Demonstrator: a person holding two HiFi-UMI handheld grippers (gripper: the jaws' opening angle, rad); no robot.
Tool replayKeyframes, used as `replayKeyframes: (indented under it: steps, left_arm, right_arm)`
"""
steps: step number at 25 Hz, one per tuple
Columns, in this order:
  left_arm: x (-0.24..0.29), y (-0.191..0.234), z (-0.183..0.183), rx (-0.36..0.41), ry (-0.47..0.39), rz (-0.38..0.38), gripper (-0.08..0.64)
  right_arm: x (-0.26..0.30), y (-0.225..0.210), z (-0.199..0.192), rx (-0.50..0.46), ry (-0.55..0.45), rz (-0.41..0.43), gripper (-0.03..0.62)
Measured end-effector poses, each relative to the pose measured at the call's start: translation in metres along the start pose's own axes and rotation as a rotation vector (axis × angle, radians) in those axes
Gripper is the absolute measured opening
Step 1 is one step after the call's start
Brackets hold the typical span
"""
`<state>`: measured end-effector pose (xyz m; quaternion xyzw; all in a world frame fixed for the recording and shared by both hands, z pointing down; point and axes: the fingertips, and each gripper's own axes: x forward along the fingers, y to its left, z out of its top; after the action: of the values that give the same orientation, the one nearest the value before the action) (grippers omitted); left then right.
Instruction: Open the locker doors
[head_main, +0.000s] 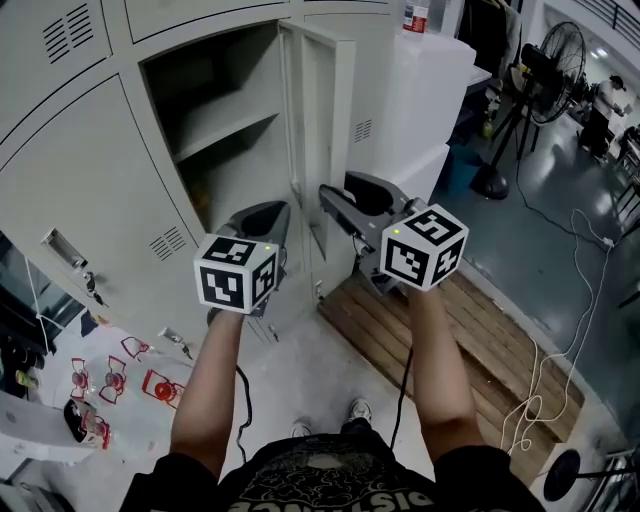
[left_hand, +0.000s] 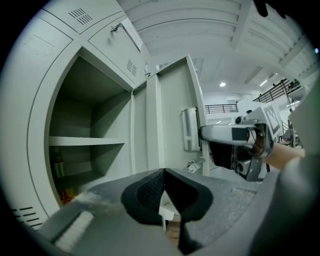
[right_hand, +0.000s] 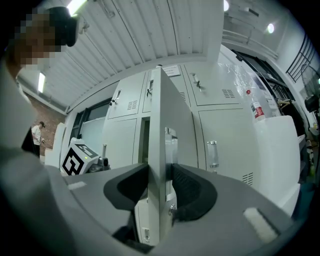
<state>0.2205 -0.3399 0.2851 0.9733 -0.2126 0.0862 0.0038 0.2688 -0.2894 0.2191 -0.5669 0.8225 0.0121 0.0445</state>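
A grey locker door stands swung out from its open compartment, which has a shelf inside. My right gripper is shut on the free edge of that door; in the right gripper view the door runs between the pads at the right gripper, with the handle plate under the right pad. My left gripper hangs in front of the open compartment, shut with nothing held; its jaws meet at the tip of the left gripper. From there the door and right gripper show.
Closed locker doors flank the open one, more above. A white cabinet stands right of the lockers. A wooden pallet lies on the floor below, with a white cable, a fan and small red items.
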Motion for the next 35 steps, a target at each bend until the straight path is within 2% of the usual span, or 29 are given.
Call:
replayKeyframes:
  steps: [13,25,35]
  left_arm:
    - [0.050,-0.038,0.007,-0.005,0.005,-0.008,0.004]
    - [0.091,-0.053,0.019,-0.005,0.000,0.049,0.005]
    - [0.102,-0.054,0.026,-0.007,-0.006,0.122,0.005]
  right_arm:
    - [-0.039,-0.068,0.005,0.031,-0.013,-0.059,0.123]
    - [-0.051,-0.126,0.007,0.042,-0.020,-0.047,0.100]
    - [-0.049,-0.158,0.006,0.028,-0.004,-0.063,0.092]
